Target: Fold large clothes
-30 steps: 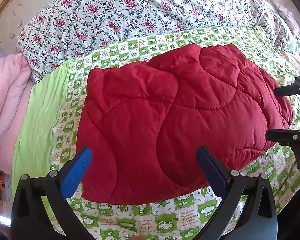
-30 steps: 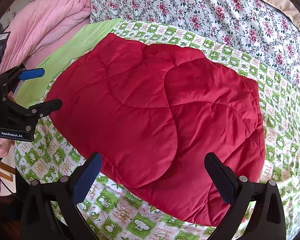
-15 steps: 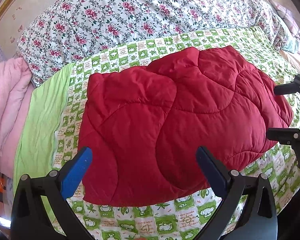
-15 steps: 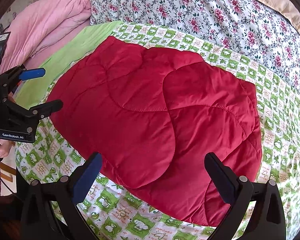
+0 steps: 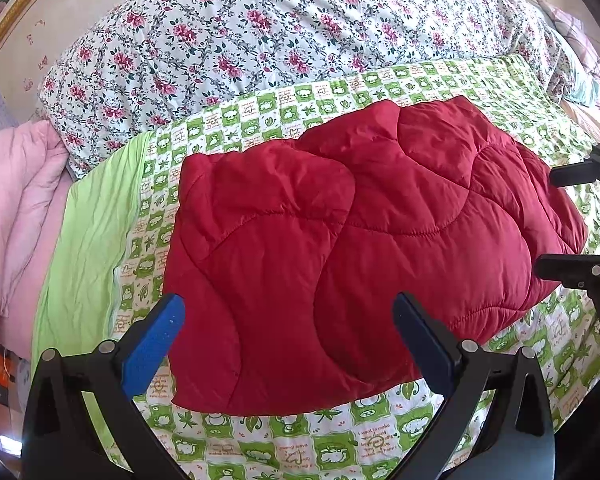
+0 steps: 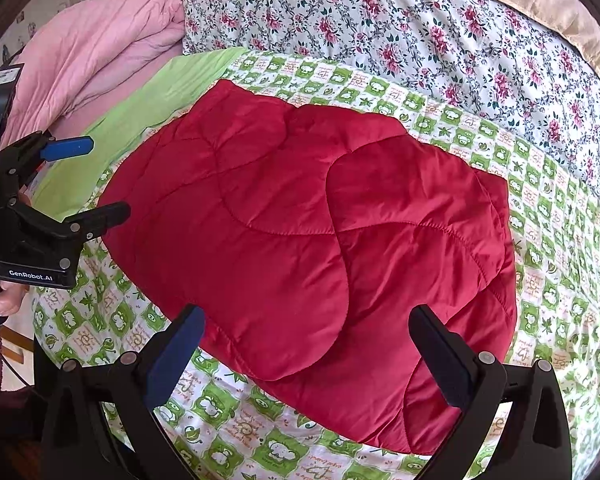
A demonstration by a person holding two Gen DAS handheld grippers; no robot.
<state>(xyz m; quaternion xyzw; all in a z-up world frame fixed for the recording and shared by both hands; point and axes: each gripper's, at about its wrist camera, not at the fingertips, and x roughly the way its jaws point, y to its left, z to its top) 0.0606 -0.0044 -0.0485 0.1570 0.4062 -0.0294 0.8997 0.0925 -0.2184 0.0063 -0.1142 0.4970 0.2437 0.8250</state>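
A red quilted puffy garment (image 5: 360,252) lies folded into a compact block on a green-and-white checked bedsheet (image 5: 300,440); it also shows in the right wrist view (image 6: 308,240). My left gripper (image 5: 288,340) is open and empty, held above the garment's near edge; it also shows at the left of the right wrist view (image 6: 96,178). My right gripper (image 6: 306,344) is open and empty above the garment's near edge; it also shows at the right of the left wrist view (image 5: 548,220).
A floral duvet (image 5: 280,32) is heaped behind the garment. A pink quilt (image 5: 16,220) lies at the left, with a plain light green sheet (image 5: 88,240) beside it. The bed's near edge runs just under both grippers.
Both grippers have drawn back a little from the garment, which sits lower and farther in the views. The garment itself has not moved and both grippers stay open.
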